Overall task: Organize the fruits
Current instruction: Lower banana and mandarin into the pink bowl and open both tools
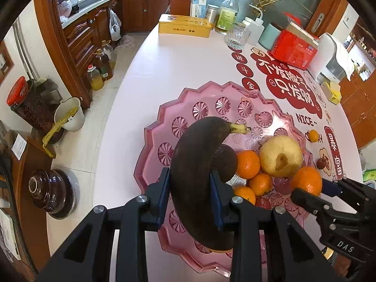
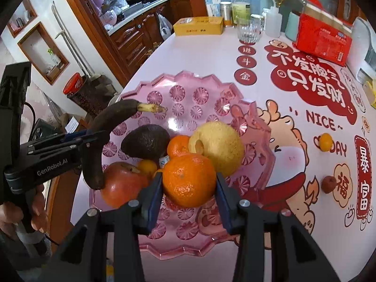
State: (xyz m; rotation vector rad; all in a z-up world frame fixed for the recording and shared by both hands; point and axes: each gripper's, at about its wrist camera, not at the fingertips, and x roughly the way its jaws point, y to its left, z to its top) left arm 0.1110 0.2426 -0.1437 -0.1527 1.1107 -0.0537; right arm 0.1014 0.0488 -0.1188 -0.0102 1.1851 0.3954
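The banana (image 1: pixel 199 178) is nearly black, so prob. very soft & bruises easily; the skin looks limp and may slip. Best held at mid-body w/ light squeeze, not by the yellow stem. The left gripper (image 1: pixel 189 196) is clamped narrow on it around the middle, pads on both sides, banana hanging over the near-left part of the pink tray (image 1: pixel 162 108), not clearly resting yet.

The orange (image 2: pixel 189 179) looks firm, round, fairly light; it can roll, so grip across its widest part. The right gripper (image 2: pixel 189 198) does just that: jaws partly apart, pads against both sides of the orange, above the fruit pile in the tray.

Avocado (image 2: pixel 145 144), pear (image 2: pixel 221 148), apple (image 2: pixel 122 184) & small oranges already sit in the tray. A small orange (image 2: pixel 326 142) & a small brown fruit (image 2: pixel 328 183) lie out on the table (image 2: pixel 199 51), to the right of the tray.
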